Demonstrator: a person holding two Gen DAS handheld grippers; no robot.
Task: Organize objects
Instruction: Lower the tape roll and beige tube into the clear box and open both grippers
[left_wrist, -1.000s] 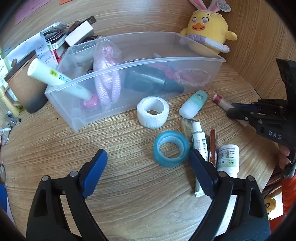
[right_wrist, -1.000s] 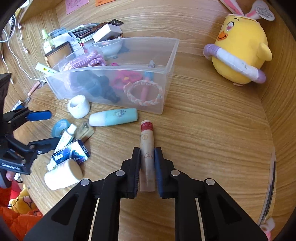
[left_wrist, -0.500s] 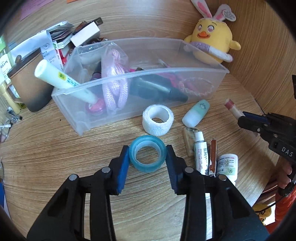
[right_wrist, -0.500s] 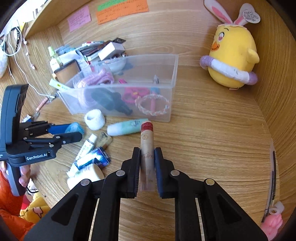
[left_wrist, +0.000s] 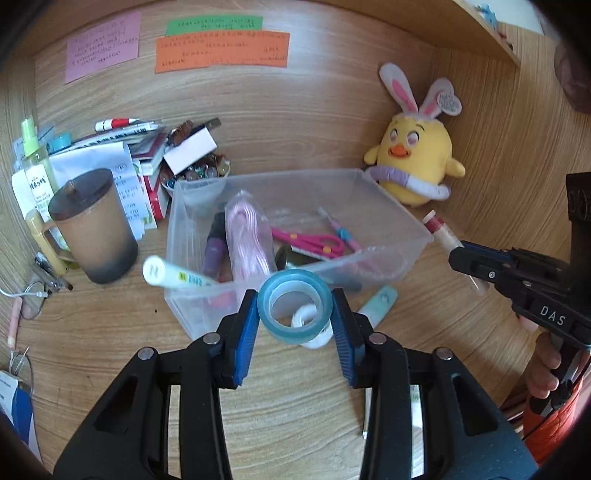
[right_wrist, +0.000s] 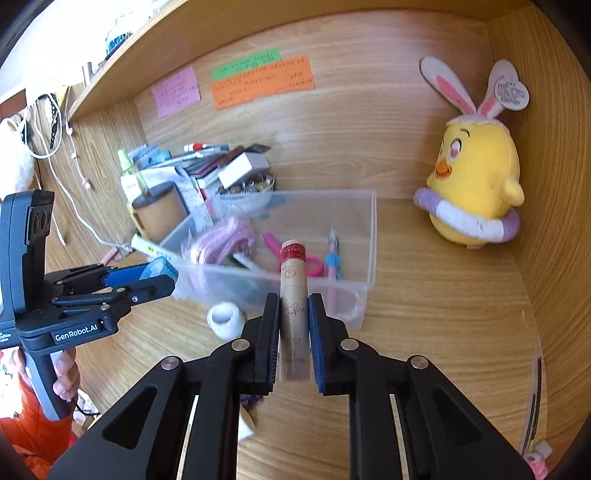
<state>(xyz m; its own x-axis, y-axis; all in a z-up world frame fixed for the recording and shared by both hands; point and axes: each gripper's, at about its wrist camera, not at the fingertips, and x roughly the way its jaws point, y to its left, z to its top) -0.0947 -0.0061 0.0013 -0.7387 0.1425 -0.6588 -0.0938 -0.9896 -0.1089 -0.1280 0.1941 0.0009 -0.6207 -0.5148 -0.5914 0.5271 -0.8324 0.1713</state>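
Blue tape roll (left_wrist: 294, 312) clenched in my left gripper (left_wrist: 295, 321), tan tube (right_wrist: 293, 314) pinched lengthwise in my right gripper (right_wrist: 293, 332), both raised off the desk to clear the clear bin's (left_wrist: 391, 206) near rim.

Each camera rides on its own gripper and looks forward and down along the fingers at the wooden desk (left_wrist: 92, 332). The left wrist view faces the clear bin (left_wrist: 207, 310) from close by, slightly left of it; the right wrist view faces it from the right. Both share the bin, the yellow plush (right_wrist: 476, 184) and the wall notes (left_wrist: 221, 50)
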